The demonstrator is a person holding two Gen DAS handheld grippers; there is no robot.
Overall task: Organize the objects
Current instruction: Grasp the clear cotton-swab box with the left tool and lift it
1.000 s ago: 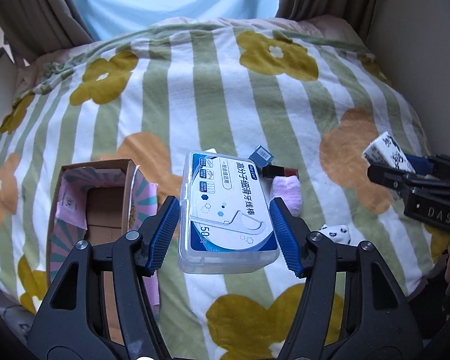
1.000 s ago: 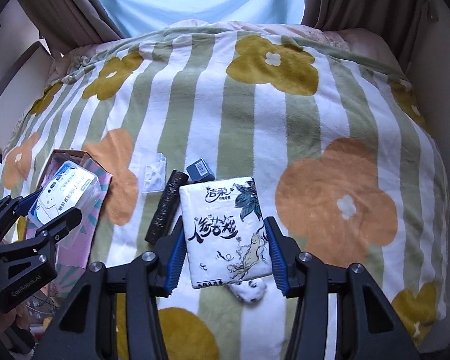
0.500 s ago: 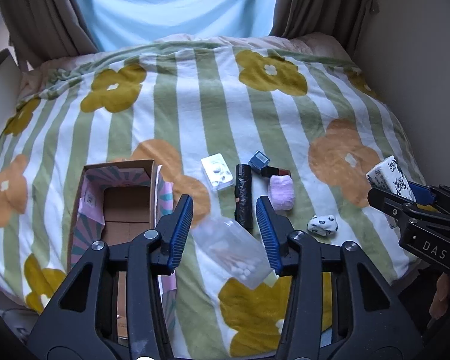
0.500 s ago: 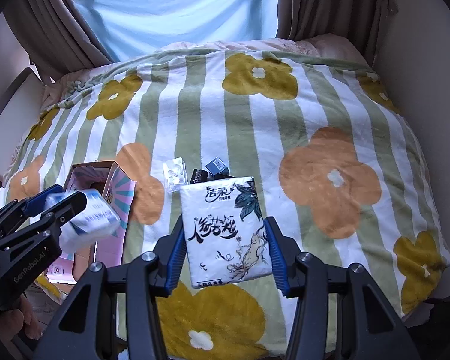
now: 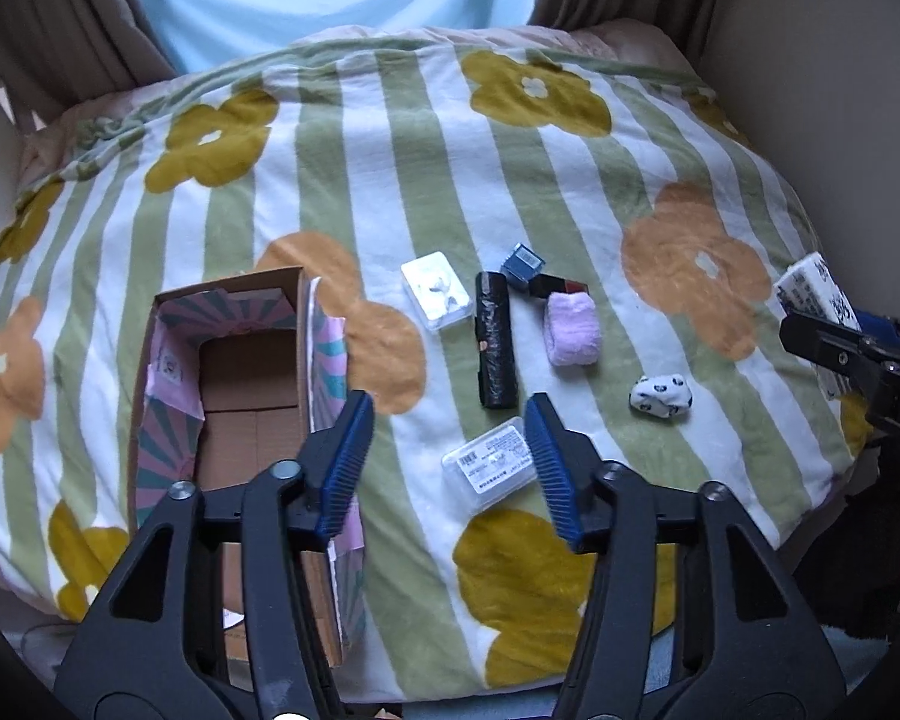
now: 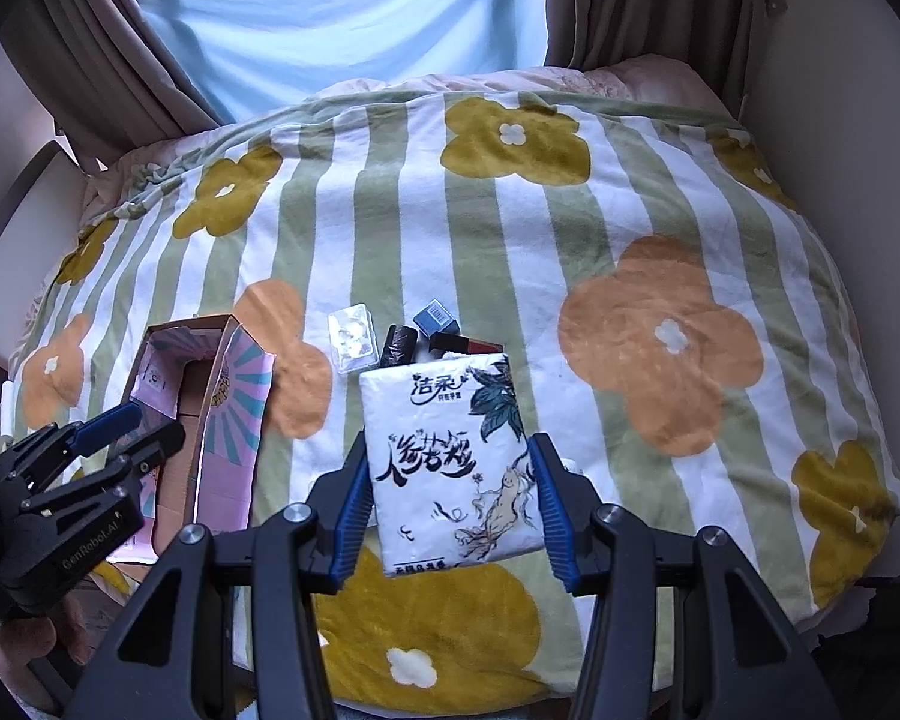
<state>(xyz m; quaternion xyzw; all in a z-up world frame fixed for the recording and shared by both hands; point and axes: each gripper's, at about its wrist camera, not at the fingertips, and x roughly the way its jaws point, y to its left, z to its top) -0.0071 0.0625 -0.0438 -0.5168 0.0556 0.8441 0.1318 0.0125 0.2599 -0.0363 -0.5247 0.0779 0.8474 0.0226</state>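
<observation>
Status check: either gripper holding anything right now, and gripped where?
Right gripper holds the tissue pack, pads on its two long side edges. Left gripper, jaws just opened, holds nothing; the clear floss box lies on the blanket.

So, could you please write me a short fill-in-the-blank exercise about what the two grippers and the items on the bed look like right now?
1. The right gripper is shut on a pack of ____.
2. The left gripper has its jaws ____, with nothing held.
3. The floss pick box lies label-down on the ____, outside the cardboard box.

Missing words: tissues; open; blanket
</observation>
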